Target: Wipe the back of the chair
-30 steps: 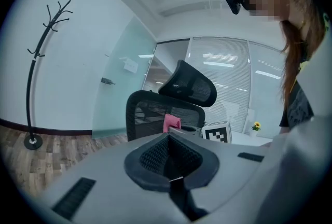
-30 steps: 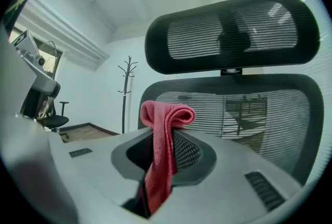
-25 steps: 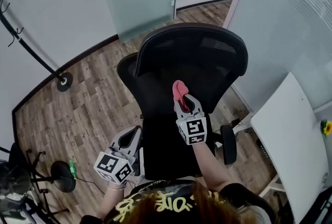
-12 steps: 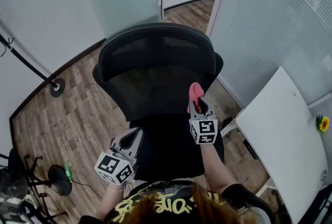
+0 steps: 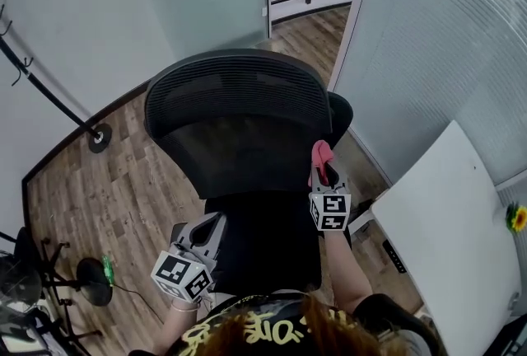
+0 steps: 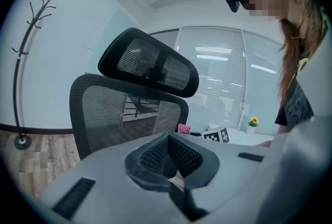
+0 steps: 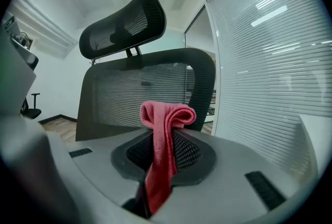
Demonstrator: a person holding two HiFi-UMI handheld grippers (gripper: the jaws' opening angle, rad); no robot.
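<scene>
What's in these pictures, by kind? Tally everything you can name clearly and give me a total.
office chair: 1
pink cloth: 1
grippers: 2, left gripper and right gripper
coat stand: 1
white table: 1
yellow flower: 1
Total: 7

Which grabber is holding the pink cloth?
The right gripper, up by the chair back: the pink cloth is pinched in its jaws. The left gripper is lower down, jaws together with nothing between them.
</scene>
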